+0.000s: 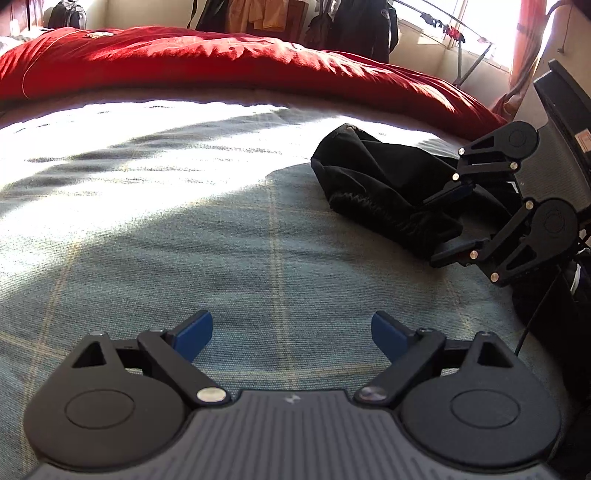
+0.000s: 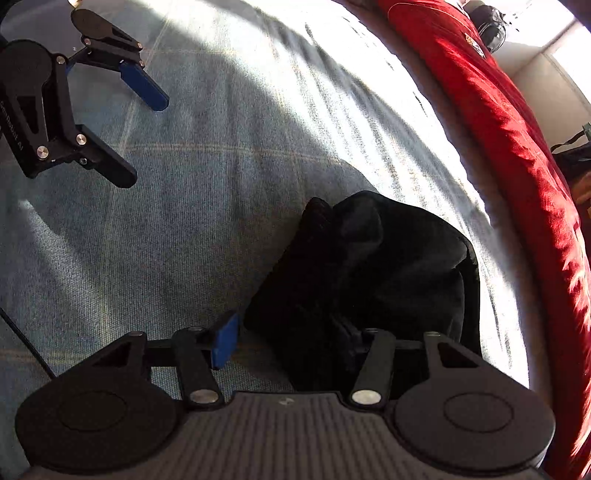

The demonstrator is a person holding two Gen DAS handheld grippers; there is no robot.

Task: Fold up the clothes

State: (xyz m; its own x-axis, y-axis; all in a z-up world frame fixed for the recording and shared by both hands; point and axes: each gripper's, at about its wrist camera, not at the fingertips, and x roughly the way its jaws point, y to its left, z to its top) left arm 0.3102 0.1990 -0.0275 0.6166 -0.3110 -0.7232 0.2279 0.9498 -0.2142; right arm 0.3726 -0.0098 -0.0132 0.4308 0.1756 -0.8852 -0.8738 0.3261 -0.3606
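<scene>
A crumpled black garment [image 1: 369, 177] lies on the right side of a blue-grey checked blanket [image 1: 184, 240] that covers a bed. My right gripper [image 1: 443, 223] comes in from the right and stands open at the garment's near edge. In the right wrist view the black garment [image 2: 388, 258] bulges between the fingers of the right gripper [image 2: 288, 339]; one blue pad [image 2: 227, 339] shows and the other finger is lost against the dark cloth. My left gripper [image 1: 291, 325] is open over bare blanket, well left of the garment. That left gripper [image 2: 144, 142] also shows at the top left.
A red duvet [image 1: 221, 62] lies bunched along the bed's far side. Clothes [image 1: 258, 14] hang on the back wall, and a drying rack [image 1: 472, 55] stands by the window. A dark chair [image 1: 565, 110] and a cable [image 1: 535, 314] are at the bed's right edge.
</scene>
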